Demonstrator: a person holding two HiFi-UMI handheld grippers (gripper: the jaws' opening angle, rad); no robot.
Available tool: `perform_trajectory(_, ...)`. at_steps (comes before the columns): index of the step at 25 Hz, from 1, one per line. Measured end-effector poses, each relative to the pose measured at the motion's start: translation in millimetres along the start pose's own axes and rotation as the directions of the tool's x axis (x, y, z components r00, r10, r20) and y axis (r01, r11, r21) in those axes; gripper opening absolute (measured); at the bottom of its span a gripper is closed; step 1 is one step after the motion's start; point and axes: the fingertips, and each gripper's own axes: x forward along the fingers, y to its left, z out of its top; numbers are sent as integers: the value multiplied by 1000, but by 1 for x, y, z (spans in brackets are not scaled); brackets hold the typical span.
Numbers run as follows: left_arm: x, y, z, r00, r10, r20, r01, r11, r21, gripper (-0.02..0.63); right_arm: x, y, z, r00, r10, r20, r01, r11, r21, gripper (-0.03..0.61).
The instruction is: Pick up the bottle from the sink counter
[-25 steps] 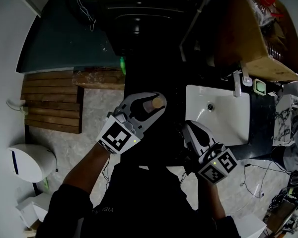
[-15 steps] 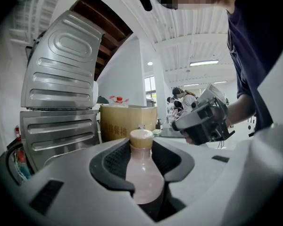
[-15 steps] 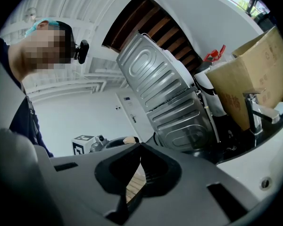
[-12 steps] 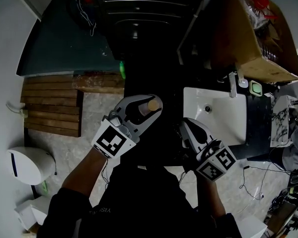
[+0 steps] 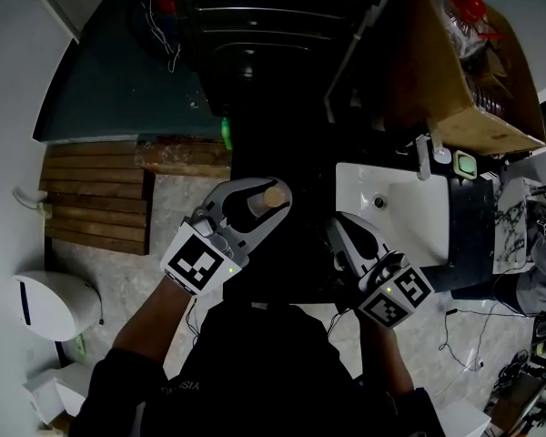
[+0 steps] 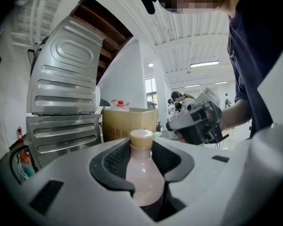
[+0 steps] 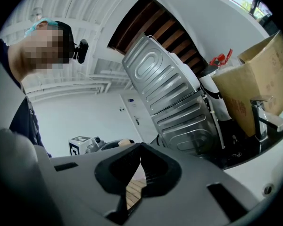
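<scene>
The bottle (image 6: 142, 173) has a pale pinkish body and a tan cap. It stands upright between the pads of my left gripper (image 6: 141, 160), which is shut on its shoulder. In the head view the left gripper (image 5: 257, 206) hangs in the air over the dark floor left of the sink, and the bottle cap (image 5: 274, 196) pokes out at its tip. My right gripper (image 5: 338, 233) is beside it, near the white sink's (image 5: 409, 235) left rim. Its jaws meet at the tips with nothing between them, as the right gripper (image 7: 140, 149) view shows.
A faucet (image 5: 425, 157) stands at the sink's back edge, with a cardboard box (image 5: 464, 71) behind it. A ribbed metal panel (image 6: 61, 107) rises ahead. Wooden slats (image 5: 96, 189) lie on the floor at left, and a white bin (image 5: 55, 303) stands nearer.
My left gripper, with the bottle in it, has drifted slightly left and back toward me. The right gripper has hardly moved.
</scene>
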Motion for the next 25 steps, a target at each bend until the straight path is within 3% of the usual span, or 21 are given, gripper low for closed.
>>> perform_trajectory(25,-35,-15,16,1000,-17,19,17,1000,15,141,6,24,6,1000,17,18,-16,999,-35,25)
